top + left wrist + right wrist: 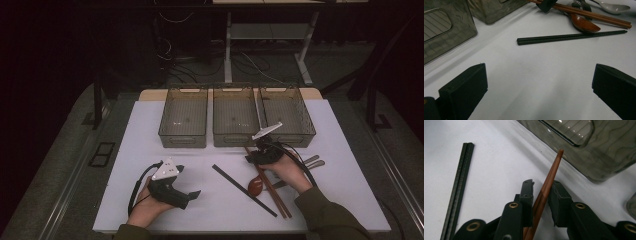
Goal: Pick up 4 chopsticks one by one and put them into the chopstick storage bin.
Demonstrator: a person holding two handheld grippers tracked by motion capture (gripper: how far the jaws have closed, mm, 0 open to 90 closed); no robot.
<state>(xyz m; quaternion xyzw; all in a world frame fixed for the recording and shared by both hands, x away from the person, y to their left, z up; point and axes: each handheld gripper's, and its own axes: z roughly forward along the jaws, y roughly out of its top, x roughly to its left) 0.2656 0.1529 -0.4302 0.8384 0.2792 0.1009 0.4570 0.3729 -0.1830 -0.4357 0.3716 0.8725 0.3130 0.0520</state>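
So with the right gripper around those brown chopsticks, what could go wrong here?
The right gripper has the brown chopsticks near their tips, so the long free ends may swing or slip out on lifting. The chopsticks lie across the wooden spoon, which may get dragged. The bin sits close ahead; the tips could bump it.

Three smoky plastic bins (183, 118), two chopstick pairs, brown (272, 188) and black (243, 189), one wooden spoon (255, 186), two metal utensils (313, 162).
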